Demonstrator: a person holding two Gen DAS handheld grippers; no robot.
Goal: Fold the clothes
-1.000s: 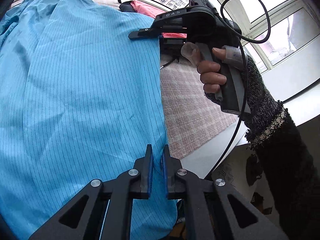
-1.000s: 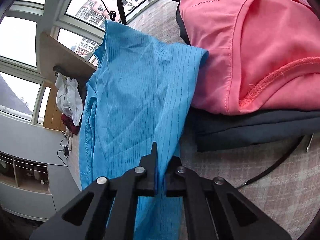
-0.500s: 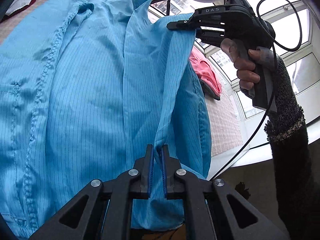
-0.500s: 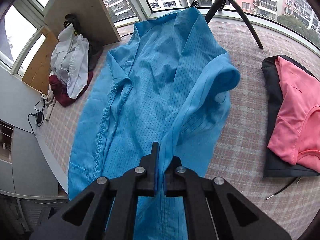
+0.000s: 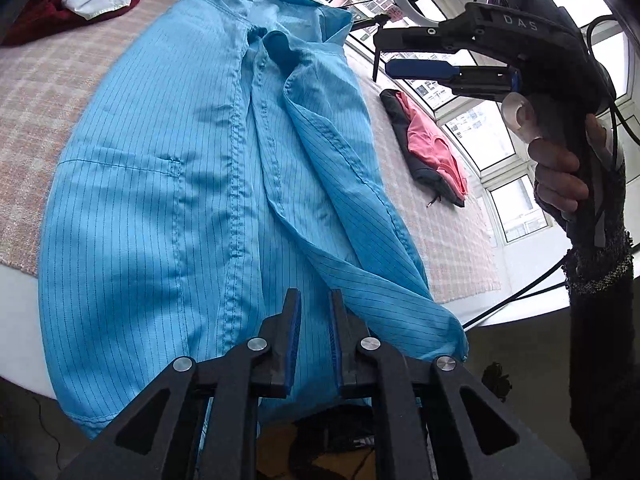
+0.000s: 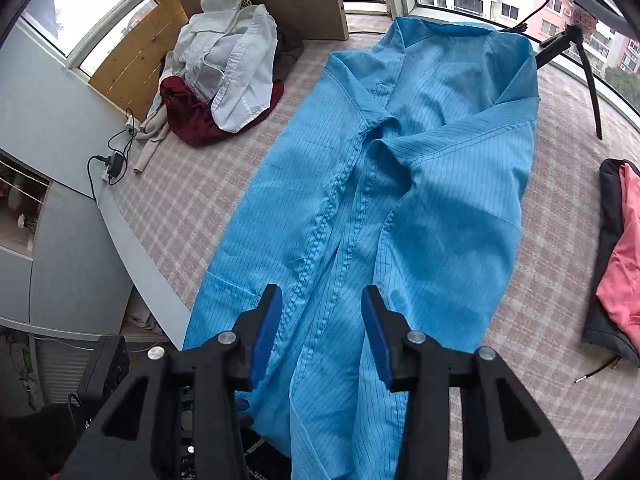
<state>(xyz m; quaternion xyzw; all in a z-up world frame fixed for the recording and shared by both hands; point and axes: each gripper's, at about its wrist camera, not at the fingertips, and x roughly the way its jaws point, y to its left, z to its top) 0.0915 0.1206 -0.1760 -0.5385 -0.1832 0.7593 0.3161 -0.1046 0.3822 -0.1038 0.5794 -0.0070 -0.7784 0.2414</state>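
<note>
We hold two handheld grippers above a blue pinstriped shirt (image 5: 168, 208) spread lengthwise on a table (image 6: 188, 196) covered with a pink checked cloth. The shirt lies directly ahead of and below both grippers, collar at the far end, hem nearest us and hanging over the table edge.

The left gripper (image 5: 314, 344) hovers over the hem with its blue-padded fingers a small way apart and nothing between them. Just ahead of it and to its right, the shirt's right side (image 5: 360, 216) is folded inward over the button placket, so we judge the first lengthwise fold is laid and both grippers are free for the next one.

The right gripper (image 6: 320, 332) is spread wide and empty, also over the lower shirt. Seen from the left wrist, it floats up and to the right, gripped by a hand (image 5: 560, 176) in a dark knit sleeve; raised letters on its black body read "DAS".

Far to the left gripper's right lies a folded pink and black garment stack (image 5: 432, 152). Ahead and left of the right gripper sits a pile of white and dark red clothes (image 6: 224, 76), likely waiting.
</note>
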